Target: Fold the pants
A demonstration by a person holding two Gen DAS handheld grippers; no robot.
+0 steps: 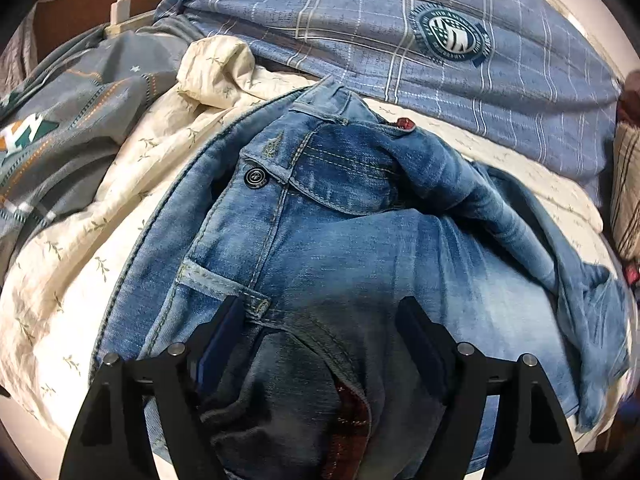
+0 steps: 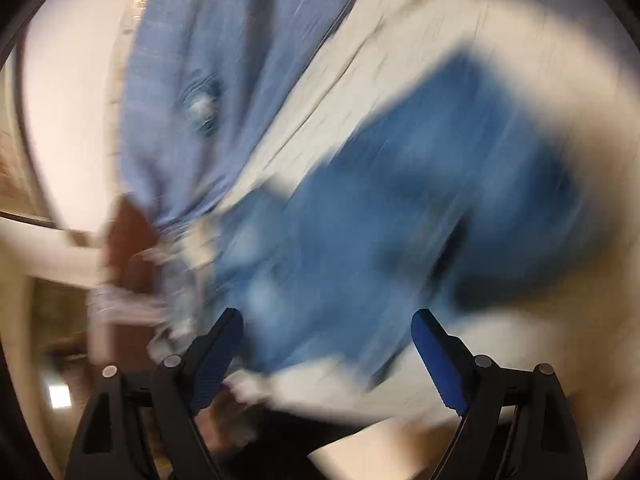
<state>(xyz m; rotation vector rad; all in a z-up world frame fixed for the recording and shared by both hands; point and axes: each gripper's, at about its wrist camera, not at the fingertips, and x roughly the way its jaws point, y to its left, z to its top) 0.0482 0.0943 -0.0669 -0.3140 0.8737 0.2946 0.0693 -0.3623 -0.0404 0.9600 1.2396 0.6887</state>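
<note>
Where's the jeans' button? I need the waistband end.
In the left wrist view, the button sits left of centre on the jeans, beside the cream sheet.

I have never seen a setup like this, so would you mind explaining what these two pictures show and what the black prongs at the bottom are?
The black prongs are the fingers of two handheld grippers; a person holds one in each hand. Each picture comes from a camera on one gripper, looking forward along its fingers. In the left wrist view, the left gripper stands open over crumpled blue jeans lying on a cream sheet, with a blue plaid pillow behind. The right wrist view is blurred by motion; the right gripper is open and holds nothing.
</note>
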